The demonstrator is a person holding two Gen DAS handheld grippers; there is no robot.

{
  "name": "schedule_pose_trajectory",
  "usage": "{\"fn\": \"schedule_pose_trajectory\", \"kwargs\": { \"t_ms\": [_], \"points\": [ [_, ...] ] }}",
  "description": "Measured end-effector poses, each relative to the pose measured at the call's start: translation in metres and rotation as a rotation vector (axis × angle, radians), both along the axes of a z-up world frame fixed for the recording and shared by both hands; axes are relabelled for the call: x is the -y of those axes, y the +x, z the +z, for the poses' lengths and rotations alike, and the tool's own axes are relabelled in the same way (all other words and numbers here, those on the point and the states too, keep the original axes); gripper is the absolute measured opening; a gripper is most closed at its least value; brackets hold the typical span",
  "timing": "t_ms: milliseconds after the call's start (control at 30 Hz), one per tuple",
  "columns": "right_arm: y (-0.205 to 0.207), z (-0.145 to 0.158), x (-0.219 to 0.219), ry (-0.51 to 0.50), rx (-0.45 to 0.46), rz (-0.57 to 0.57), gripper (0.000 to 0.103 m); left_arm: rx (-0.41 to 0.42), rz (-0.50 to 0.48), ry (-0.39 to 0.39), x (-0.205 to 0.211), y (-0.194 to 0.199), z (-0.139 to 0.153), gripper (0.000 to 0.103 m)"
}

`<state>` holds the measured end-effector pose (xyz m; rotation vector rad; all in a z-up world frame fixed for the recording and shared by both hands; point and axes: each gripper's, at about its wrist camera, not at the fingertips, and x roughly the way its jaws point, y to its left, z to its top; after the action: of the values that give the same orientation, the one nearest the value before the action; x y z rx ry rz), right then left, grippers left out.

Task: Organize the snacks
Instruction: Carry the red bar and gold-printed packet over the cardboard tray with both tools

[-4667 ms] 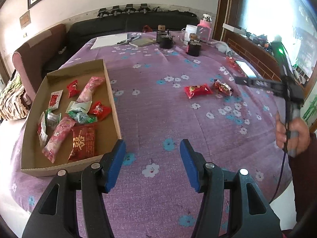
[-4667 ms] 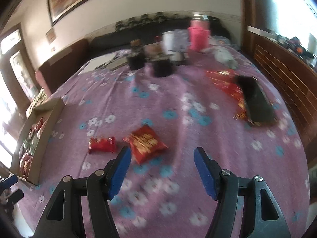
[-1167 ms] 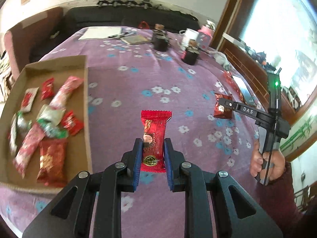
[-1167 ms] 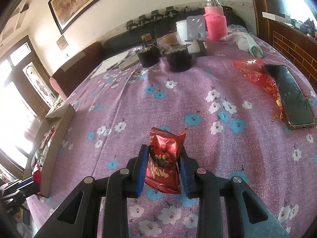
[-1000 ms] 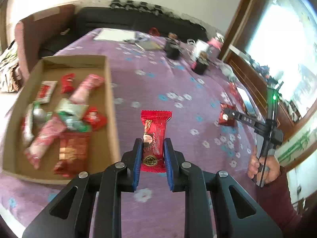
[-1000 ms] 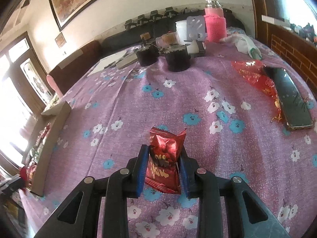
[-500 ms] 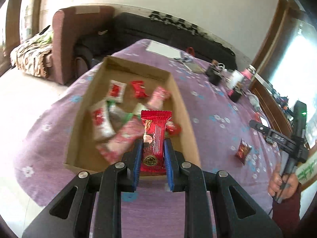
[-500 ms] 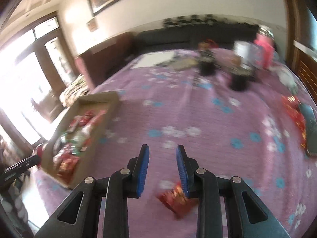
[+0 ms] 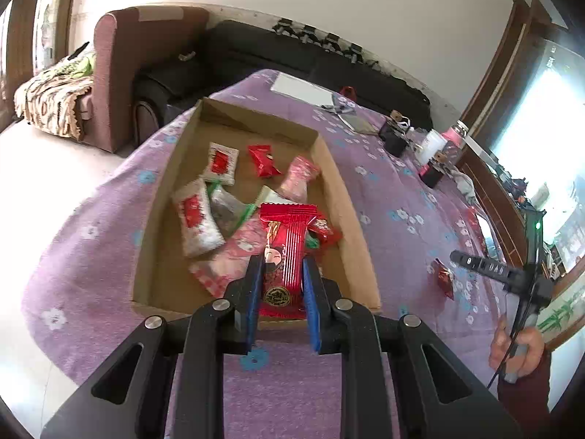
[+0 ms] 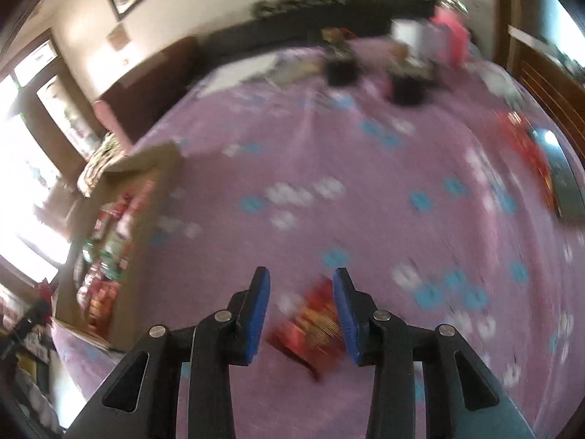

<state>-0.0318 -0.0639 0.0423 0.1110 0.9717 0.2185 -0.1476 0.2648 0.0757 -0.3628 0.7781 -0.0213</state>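
My left gripper point(image 9: 281, 267) is shut on a red snack packet point(image 9: 287, 252) with a cartoon face, held over the near end of the open cardboard box point(image 9: 351, 219). Several snack packets lie inside the box. My right gripper point(image 10: 301, 278) is open and its jaws are opening; a dark red packet point(image 10: 310, 325), blurred, shows in the gap below the pads and looks free of them. In the left wrist view the right gripper point(image 9: 457, 256) hangs over the purple cloth with that small red packet point(image 9: 443, 278) just under its tip. The box point(image 10: 146, 197) is far left in the right wrist view.
A phone point(image 10: 563, 183) and red wrappers lie at the table's right edge. Black cups point(image 10: 406, 91) and a pink bottle point(image 10: 451, 33) stand at the back. White paper point(image 9: 299, 87) lies at the far end, sofas point(image 9: 146, 55) beyond. A hand point(image 9: 519, 347) holds the right gripper.
The left gripper carried its red packet from over the cloth to above the box. The right gripper swung left, and its dark red packet slipped out and now sits below the widening jaws.
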Motion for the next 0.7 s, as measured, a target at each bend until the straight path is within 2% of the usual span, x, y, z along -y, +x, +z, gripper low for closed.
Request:
{"fn": "schedule_pose_trajectory", "kwargs": {
  "t_ms": [33,100,133,267,367,433,500,633,667,700],
  "points": [
    [-0.002,-0.003,0.000,-0.020,-0.001,0.007,0.039,-0.005,-0.011,-0.006,0.002,0.003,-0.002,0.019],
    [-0.002,-0.010,-0.001,-0.045,-0.013,0.012,0.050,-0.014,-0.027,-0.006,0.008,0.005,-0.003,0.019],
    [-0.001,-0.014,-0.003,-0.052,-0.034,0.006,0.052,-0.016,-0.034,-0.004,0.011,0.006,-0.003,0.019],
    [-0.006,-0.015,0.000,-0.023,-0.051,-0.059,0.053,-0.003,-0.036,0.007,0.012,0.000,0.002,0.019],
    [-0.016,-0.014,0.003,0.004,-0.044,-0.096,0.065,0.001,-0.030,0.017,0.011,-0.002,0.005,0.019],
    [-0.016,-0.019,-0.004,-0.007,-0.056,-0.082,0.069,0.000,-0.033,0.019,0.012,-0.001,0.004,0.019],
    [-0.012,-0.027,-0.011,-0.020,-0.071,-0.079,0.069,-0.001,-0.044,0.018,0.016,0.000,0.004,0.019],
    [-0.003,-0.029,-0.017,-0.055,-0.041,-0.106,0.069,-0.005,-0.060,0.024,0.023,-0.001,0.003,0.019],
    [-0.002,-0.030,-0.019,-0.068,-0.037,-0.107,0.068,-0.005,-0.058,0.026,0.023,-0.002,0.003,0.019],
    [-0.001,-0.030,-0.021,-0.094,-0.030,-0.108,0.057,-0.004,-0.054,0.026,0.022,-0.002,0.004,0.019]
  ]
}}
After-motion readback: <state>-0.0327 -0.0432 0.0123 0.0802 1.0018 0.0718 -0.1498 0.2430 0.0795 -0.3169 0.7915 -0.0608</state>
